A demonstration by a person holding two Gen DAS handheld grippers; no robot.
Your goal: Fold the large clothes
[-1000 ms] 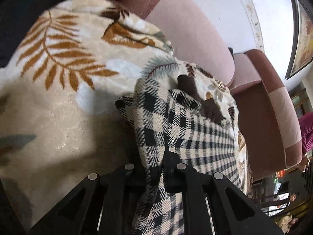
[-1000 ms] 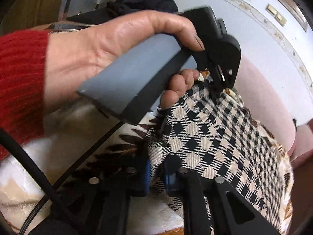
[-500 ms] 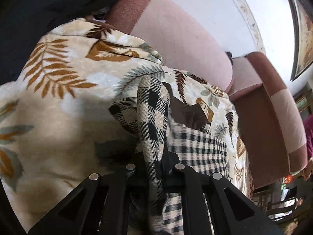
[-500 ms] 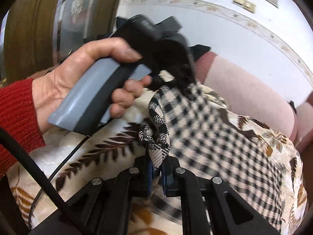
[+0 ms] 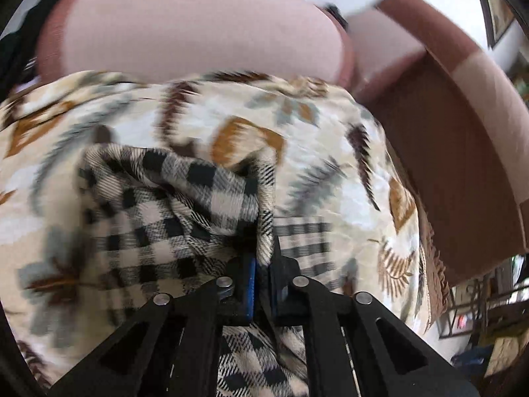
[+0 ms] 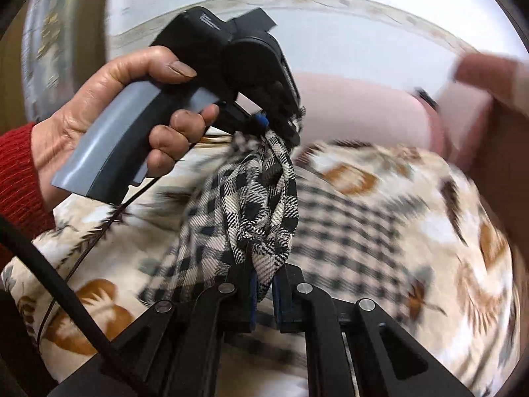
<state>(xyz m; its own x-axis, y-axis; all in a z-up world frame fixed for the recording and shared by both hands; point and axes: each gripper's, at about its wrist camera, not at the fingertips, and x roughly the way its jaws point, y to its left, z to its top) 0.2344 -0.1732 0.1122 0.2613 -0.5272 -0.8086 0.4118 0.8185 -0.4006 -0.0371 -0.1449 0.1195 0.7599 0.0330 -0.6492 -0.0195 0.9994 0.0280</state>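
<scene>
Black-and-cream checked cloth [image 5: 185,205] is sitting pinched between the blue pads of the left tongs [image 5: 263,284] at the bottom centre of the left wrist view, the jaws standing narrow and pressing on a bunched edge of it. From there the cloth is spreading up and to the left in loose folds, with a flatter part lying to the right of the tongs.

In the right wrist view the right tongs [image 6: 264,292], at the bottom centre, are likewise squeezing a gathered fold of the same checked cloth [image 6: 261,205], jaws nearly together. Above them, in the upper left of the frame, a hand [image 6: 109,106] in a red sleeve [image 6: 16,178] is gripping the grey handle of the left tongs [image 6: 277,125], whose tips are holding another corner of the cloth; the fabric is hanging as a twisted band between the two tongs.

Under the cloth a leaf-patterned blanket [image 5: 324,152] is covering the seat of a pink sofa [image 5: 198,29], whose brown armrest [image 5: 463,152] is running down the right of the frame. Much of the background is blurred.
</scene>
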